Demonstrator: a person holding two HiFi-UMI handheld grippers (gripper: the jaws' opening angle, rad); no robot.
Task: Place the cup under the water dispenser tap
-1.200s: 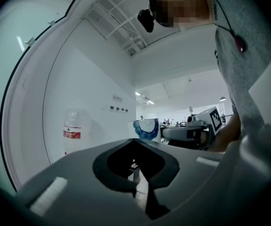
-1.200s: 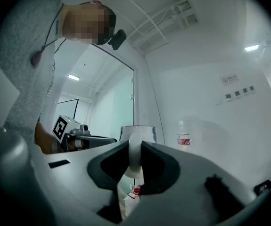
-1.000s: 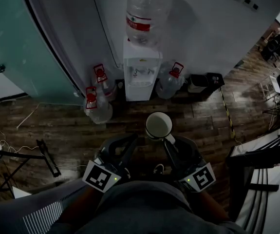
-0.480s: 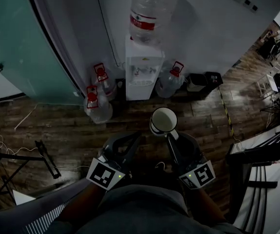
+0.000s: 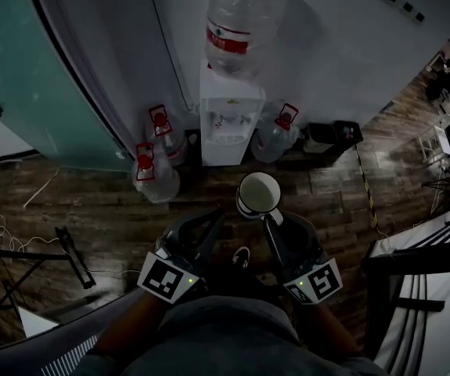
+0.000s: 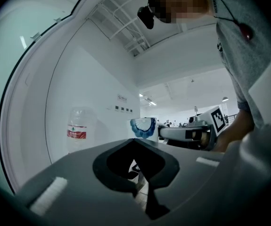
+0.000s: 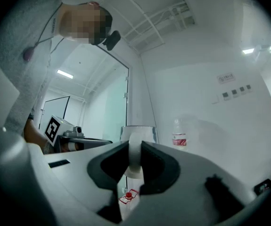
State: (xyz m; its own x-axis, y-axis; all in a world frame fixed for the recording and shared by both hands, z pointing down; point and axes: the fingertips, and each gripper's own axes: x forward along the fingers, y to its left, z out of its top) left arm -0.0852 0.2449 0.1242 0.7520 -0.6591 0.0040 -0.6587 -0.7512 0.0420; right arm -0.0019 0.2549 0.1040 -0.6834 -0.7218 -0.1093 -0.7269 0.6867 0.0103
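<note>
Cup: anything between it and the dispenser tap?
Nothing visible. The cup, held by its handle in the right gripper, faces the water dispenser across the wood floor. Spare bottles stand to either side of the dispenser, off the straight path. The tap recess is too small to check.

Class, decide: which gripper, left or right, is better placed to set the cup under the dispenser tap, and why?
Right. The right gripper grips the cup by its handle, in front of the water dispenser; the left gripper is shut and holds nothing.
</note>
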